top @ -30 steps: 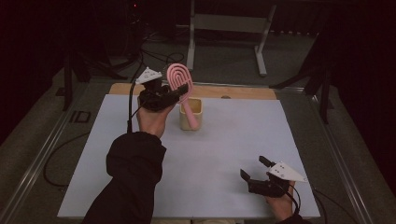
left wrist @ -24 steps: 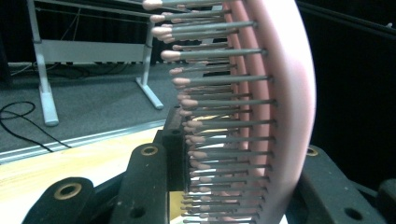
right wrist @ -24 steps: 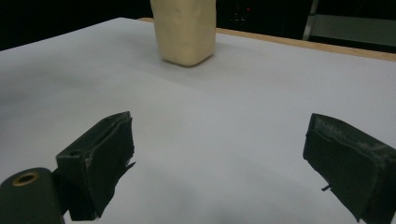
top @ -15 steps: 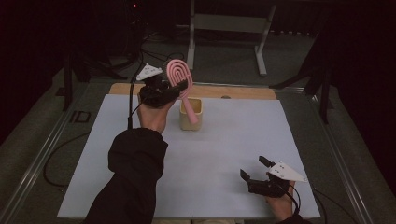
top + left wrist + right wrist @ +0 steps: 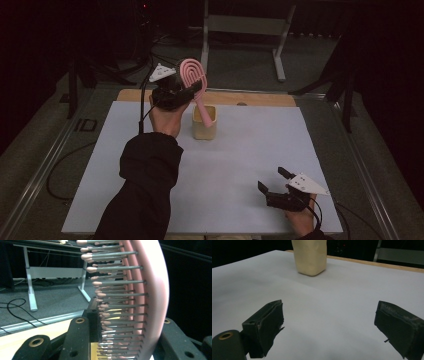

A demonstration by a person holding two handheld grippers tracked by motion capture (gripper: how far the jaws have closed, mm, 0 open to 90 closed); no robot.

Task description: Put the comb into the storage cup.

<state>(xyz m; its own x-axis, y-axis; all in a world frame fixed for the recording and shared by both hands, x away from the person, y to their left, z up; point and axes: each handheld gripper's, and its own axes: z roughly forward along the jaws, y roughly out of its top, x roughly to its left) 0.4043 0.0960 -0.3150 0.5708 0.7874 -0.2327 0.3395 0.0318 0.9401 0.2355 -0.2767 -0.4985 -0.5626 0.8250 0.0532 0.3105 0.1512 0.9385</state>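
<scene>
The left claw (image 5: pixel 192 92) is clamping a pink hairbrush (image 5: pixel 192 75) by its head, holding it in the air above the far edge of the desk (image 5: pixel 240 150), with the handle slanting down into a cream cup (image 5: pixel 204 122) that is standing near the middle of that far edge. In the left gripper view the bristles (image 5: pixel 117 302) are sitting between the jaws. The right claw (image 5: pixel 272 182) is resting wide apart and holding nothing, low over the desk's near right corner, well apart from the cup (image 5: pixel 310 256).

Open white table (image 5: pixel 240 165) everywhere, sole obstacle the cream cup (image 5: pixel 204 122) near its far edge
</scene>
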